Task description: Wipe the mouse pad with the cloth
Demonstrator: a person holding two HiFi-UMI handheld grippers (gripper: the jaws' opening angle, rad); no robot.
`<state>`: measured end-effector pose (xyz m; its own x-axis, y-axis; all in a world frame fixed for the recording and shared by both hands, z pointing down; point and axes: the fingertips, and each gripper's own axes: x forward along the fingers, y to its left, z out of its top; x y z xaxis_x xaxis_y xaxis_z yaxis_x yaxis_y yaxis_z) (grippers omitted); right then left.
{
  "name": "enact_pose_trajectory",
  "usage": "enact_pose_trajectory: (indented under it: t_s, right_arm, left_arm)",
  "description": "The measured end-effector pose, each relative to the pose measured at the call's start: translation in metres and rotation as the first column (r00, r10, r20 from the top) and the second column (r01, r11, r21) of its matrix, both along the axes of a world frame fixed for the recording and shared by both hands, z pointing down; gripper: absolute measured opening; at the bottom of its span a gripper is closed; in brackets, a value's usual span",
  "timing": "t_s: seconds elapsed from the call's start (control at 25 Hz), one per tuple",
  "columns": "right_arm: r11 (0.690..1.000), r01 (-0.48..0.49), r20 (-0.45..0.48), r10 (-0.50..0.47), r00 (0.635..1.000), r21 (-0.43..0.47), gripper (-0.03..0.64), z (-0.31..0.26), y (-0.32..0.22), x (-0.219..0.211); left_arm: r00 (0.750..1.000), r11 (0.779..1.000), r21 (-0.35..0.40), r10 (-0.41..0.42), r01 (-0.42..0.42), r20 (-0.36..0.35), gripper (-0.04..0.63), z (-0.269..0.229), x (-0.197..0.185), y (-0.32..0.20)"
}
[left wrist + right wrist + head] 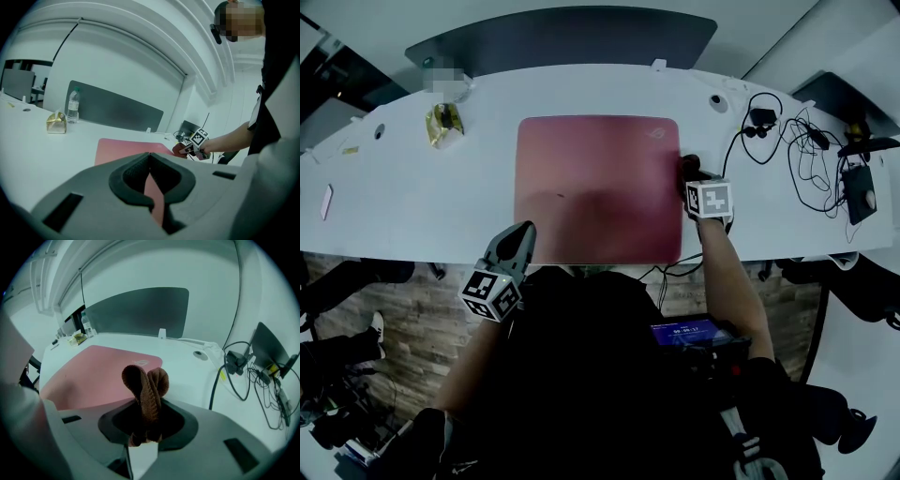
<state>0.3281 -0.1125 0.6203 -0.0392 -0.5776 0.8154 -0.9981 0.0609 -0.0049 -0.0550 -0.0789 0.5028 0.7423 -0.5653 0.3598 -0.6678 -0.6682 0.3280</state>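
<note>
Gripping brown cloth [145,389] in right hand-held gripper [693,178], mouse pad [598,187] just left of it; left hand-held gripper [519,239] closed, empty. Seemingly yet to start wiping.

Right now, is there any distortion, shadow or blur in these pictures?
Head view: fisheye bows the table, and a shadow dims the near half of the mouse pad. Left gripper view: dark vignette corners; the left gripper, jaws shut, looms large. Right gripper view: the cloth in the right gripper is sharp.

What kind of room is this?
Probably an office: a long white desk with a pink mouse pad, tangled cables at one end and a grey divider screen behind.
</note>
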Motion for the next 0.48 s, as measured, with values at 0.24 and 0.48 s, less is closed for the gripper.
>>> enact_pose_trajectory:
  t_s: [0.24, 0.48]
  right_arm:
    - [1.000, -0.008, -0.069, 0.010, 0.998, 0.024, 0.118, -0.010, -0.018, 0.024]
    - [0.999, 0.040, -0.143, -0.043, 0.989, -0.022, 0.118, 0.001, -0.037, 0.026]
  left_arm:
    - [0.999, 0.999, 0.005, -0.051, 0.051, 0.015, 0.008, -0.002, -0.016, 0.006]
    - [0.993, 0.993, 0.002, -0.116, 0.116, 0.018, 0.008, -0.003, -0.032, 0.010]
